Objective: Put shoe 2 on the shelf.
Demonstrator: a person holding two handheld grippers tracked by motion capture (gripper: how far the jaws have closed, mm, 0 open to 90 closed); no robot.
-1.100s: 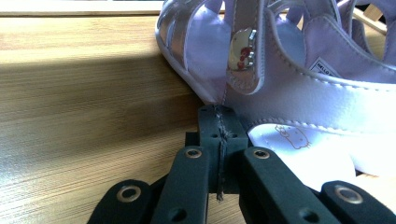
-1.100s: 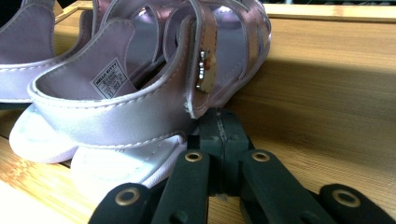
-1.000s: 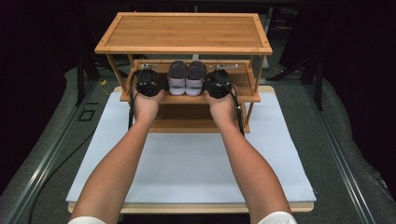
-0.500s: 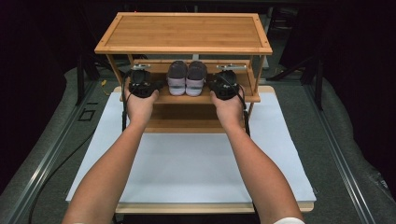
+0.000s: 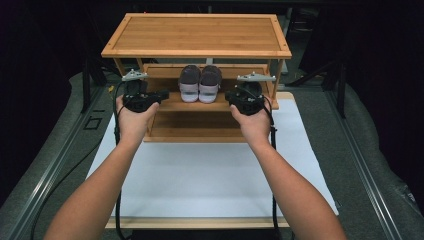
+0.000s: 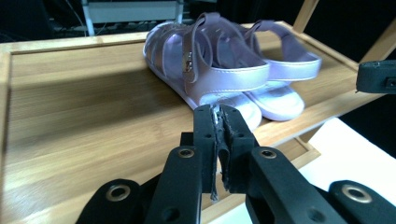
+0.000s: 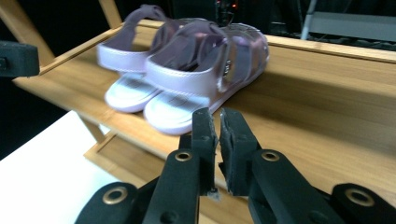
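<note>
Both sandals (image 5: 200,84) sit side by side on the rack's (image 5: 197,35) middle shelf, between the left tool (image 6: 217,122) and right tool (image 7: 217,126), whose jaws have just been opening slightly with nothing between them.

No writing, label, brand, number or sign can be read anywhere; the pale purple sandals (image 6: 219,70) carry only a small metal buckle, with no lettering legible on it; the bamboo shoe rack (image 5: 197,35) and the white board (image 5: 200,175) are plain.
</note>
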